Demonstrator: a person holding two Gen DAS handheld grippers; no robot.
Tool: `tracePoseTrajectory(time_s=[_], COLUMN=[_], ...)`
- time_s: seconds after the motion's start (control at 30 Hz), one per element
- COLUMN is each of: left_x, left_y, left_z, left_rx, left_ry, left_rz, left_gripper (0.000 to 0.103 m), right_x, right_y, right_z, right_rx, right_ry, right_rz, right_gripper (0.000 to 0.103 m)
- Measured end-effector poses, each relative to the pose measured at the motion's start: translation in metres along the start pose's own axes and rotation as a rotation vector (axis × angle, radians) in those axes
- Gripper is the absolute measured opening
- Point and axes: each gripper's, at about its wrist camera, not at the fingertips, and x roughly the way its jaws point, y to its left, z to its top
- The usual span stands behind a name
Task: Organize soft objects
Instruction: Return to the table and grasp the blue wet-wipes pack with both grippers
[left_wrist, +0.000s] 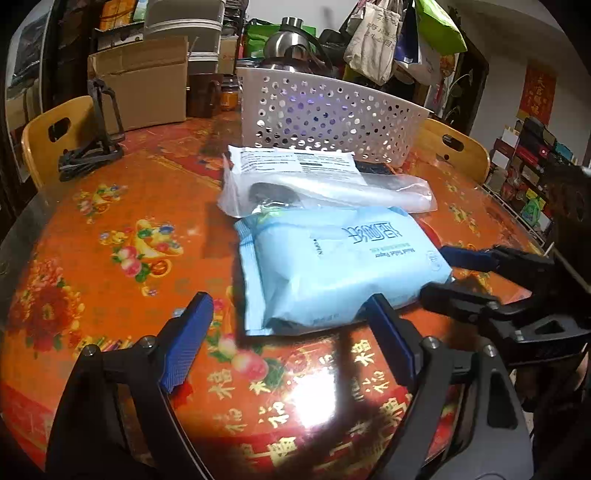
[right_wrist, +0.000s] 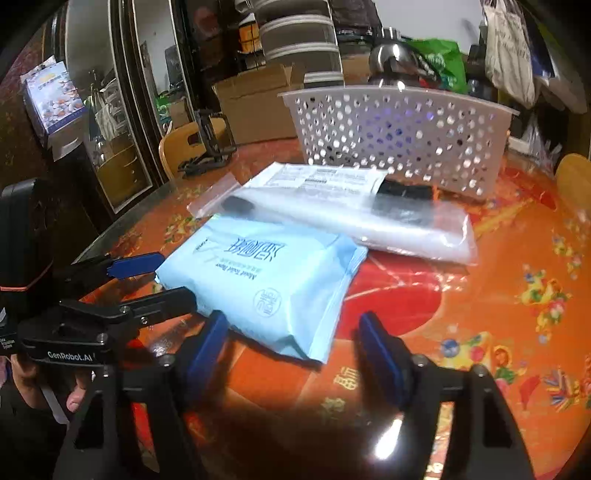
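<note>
A light blue pack of wet wipes (left_wrist: 332, 266) (right_wrist: 266, 273) lies flat on the orange floral table. Behind it rests a clear plastic bag (left_wrist: 314, 184) (right_wrist: 351, 210) with a white label and a dark item inside. A white perforated basket (left_wrist: 332, 118) (right_wrist: 406, 136) stands at the back. My left gripper (left_wrist: 291, 332) (right_wrist: 162, 280) is open at one near corner of the pack. My right gripper (right_wrist: 295, 343) (left_wrist: 443, 277) is open at the other end, its pads either side of a pack corner without pressing on it.
A cardboard box (left_wrist: 144, 85) and a black folding stand (left_wrist: 96, 144) sit at the back left of the table (left_wrist: 110, 229). Wooden chair backs (left_wrist: 55, 136) (left_wrist: 458, 147) rise at the table's edges. A steel kettle (left_wrist: 291, 48) and hanging bags stand behind the basket.
</note>
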Motion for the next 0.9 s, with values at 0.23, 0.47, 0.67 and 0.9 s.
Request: tracePoseTrajectory(time_s=[0.23,0.47,0.67,0.9], left_x=[0.011,0.010,0.001,-0.013], left_y=[-0.012,-0.016,-0.020,-0.033], left_z=[0.009,0.009,0.006,0.002], left_rx=[0.025,0.013,0.010,0.025], left_ry=[0.015,-0.003,-0.013,-0.038], left_rz=[-0.037,-0.058,-0.063,-0.064], left_gripper=[0.071,0.053,0.046,0.045], right_x=[0.003,0.003,-0.005,-0.024], right_y=[0.006,0.005,0.006,0.009], right_z=[0.004,0.004,0.000,-0.009], right_rx=[-0.029,-0.034,-0.053,-0.081], right_ry=[0.028,0.032,0.010,-0.030], right_rz=[0.005,0.038,0.036,0.014], right_gripper=[0.058,0.039,0.032,0.029])
